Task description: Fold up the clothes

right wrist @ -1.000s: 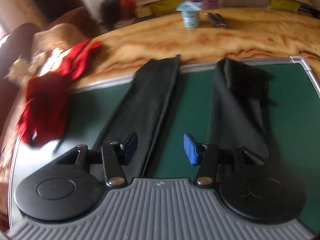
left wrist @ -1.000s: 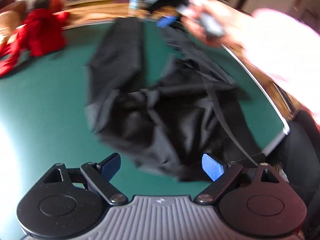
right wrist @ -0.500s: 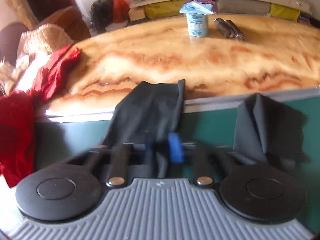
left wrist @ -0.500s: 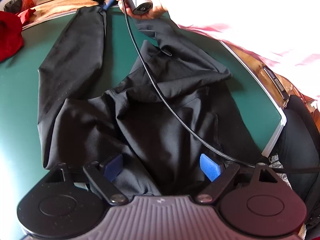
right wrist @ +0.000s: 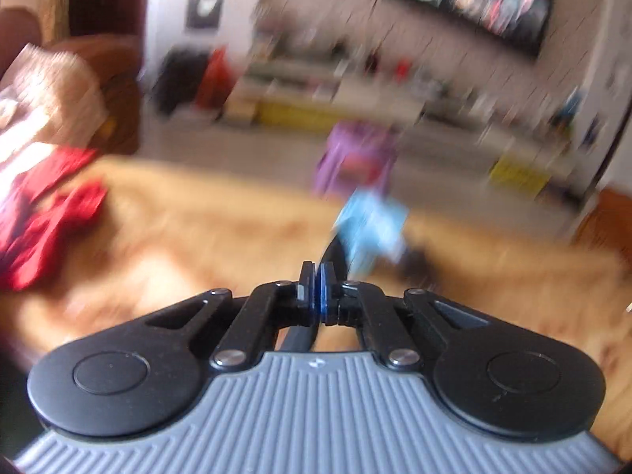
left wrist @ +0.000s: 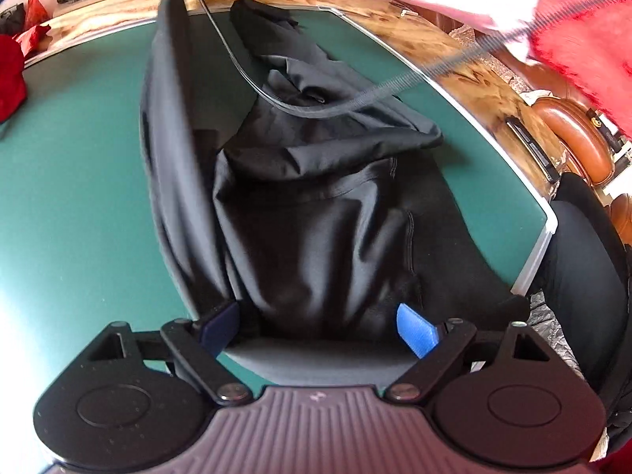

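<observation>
On the green mat (left wrist: 79,181), black trousers (left wrist: 316,237) lie with the waist end bunched nearest the left gripper (left wrist: 316,326) and one leg (left wrist: 170,91) drawn up taut off the mat toward its far edge, where it leaves the top of the left wrist view. The other leg is crumpled on the mat beside it. The left gripper stands wide open, low over the waist, its blue pads (left wrist: 416,330) either side of the cloth and pressing on nothing. The right gripper (right wrist: 316,288) is pinched on a thin dark strip of cloth, seemingly the hem of that lifted leg, though its jaws are opening a little, so the hold is likely slight.

The main risk, as I judge it, is the hem slipping free in mid-swing: the right view is smeared with motion, and a thin pinch on smooth fabric may give way, dropping the leg in a heap on the mat. With the waist unpinned, the pull could also drag the whole garment across the mat. A black cable (left wrist: 237,51) crosses over the trousers and might snag the fold. A red garment (left wrist: 10,75) lies at the mat's left edge, well apart.
</observation>
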`<state>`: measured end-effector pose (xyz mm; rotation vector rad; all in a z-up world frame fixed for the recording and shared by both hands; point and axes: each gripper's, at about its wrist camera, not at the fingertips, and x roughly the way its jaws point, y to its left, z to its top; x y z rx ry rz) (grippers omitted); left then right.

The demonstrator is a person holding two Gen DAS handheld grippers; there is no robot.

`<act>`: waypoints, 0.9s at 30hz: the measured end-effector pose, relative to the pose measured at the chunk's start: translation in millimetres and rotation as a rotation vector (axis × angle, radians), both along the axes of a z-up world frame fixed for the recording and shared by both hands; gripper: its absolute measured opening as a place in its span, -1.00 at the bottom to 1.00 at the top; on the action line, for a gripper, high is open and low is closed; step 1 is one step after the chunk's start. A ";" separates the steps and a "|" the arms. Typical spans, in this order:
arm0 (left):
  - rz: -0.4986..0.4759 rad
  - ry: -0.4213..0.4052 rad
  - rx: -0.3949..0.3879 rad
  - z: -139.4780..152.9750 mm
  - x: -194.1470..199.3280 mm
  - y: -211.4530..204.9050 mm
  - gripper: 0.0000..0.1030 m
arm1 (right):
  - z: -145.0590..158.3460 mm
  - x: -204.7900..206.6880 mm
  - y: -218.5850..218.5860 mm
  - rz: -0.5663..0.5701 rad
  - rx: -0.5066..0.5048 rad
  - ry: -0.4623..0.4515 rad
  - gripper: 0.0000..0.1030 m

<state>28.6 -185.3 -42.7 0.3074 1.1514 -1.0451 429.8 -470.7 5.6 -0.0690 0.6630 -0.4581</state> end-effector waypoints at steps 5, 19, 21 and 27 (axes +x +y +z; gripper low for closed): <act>0.015 0.013 -0.021 4.9 2.1 10.8 0.76 | -15.1 -27.7 -16.1 -0.011 0.076 0.070 0.09; 0.109 -0.018 0.017 20.0 -9.9 53.4 0.76 | 27.1 -403.9 38.1 0.380 0.415 0.207 0.09; 0.119 -0.029 0.036 19.9 -15.5 53.1 0.76 | 21.4 -466.4 52.7 0.345 0.492 0.189 0.09; 0.141 -0.043 0.061 31.0 -33.5 57.6 0.76 | -11.6 -558.2 143.9 0.501 0.349 0.331 0.09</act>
